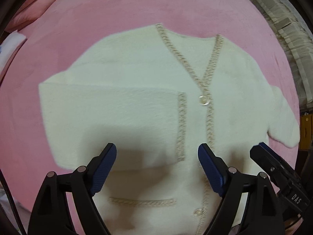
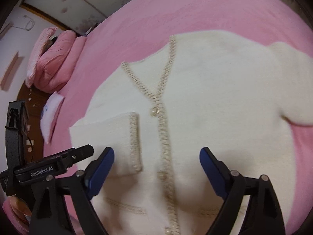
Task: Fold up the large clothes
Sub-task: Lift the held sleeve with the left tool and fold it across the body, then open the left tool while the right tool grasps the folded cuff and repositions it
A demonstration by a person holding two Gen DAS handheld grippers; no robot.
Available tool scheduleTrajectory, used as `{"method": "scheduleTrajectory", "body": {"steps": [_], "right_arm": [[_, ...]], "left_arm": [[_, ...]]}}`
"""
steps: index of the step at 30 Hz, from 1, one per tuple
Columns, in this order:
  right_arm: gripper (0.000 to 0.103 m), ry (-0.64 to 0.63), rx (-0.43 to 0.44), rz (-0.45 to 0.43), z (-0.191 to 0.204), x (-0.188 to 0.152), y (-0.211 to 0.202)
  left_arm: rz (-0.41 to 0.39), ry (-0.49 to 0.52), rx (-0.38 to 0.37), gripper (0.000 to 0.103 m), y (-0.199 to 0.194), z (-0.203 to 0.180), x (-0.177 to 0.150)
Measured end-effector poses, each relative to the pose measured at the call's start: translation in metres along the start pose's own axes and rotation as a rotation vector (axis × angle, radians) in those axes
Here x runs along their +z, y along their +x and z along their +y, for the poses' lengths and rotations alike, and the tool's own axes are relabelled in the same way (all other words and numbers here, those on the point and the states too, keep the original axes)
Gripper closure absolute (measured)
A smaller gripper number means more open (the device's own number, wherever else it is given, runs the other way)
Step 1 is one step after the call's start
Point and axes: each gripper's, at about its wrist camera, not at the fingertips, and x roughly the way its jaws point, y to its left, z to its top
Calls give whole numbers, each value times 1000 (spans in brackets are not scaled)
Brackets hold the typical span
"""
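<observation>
Cardigan [image 1: 137,74] is lying face-up on the pink bed [image 1: 97,9], both claws spread wide and holding nothing: left gripper [image 1: 157,168], right gripper [image 2: 156,170], hovering over the hem. One sleeve [image 1: 109,121] is folded across already; I'd guess the far sleeve [image 1: 283,117] goes next. Fluffy cream knit, beige trim, buttoned.

Cream fuzzy cardigan [image 1: 137,74] with beige braided trim lies flat, front up, buttoned, on pink bedding; one sleeve [image 1: 109,121] is folded across the chest.
</observation>
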Motion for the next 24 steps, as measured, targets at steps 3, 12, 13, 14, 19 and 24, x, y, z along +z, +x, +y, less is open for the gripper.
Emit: {"method": "scheduleTrajectory", "body": {"steps": [3, 12, 13, 14, 19, 24], "right_arm": [[30, -32, 108, 54, 18, 1, 32], [67, -11, -58, 265, 37, 0, 150], [81, -10, -35, 260, 43, 1, 152], [81, -7, -23, 269, 47, 1, 153], [89, -50, 33, 276, 71, 6, 150], [89, -133, 88, 104, 98, 29, 86]], "left_arm": [[27, -44, 34, 17, 3, 28, -6], [102, -202, 92, 17, 18, 104, -28], [113, -216, 97, 17, 17, 112, -31], [122, -227, 98, 17, 18, 118, -35], [145, -258, 123, 17, 13, 139, -47], [127, -264, 166, 17, 1, 154, -49]]}}
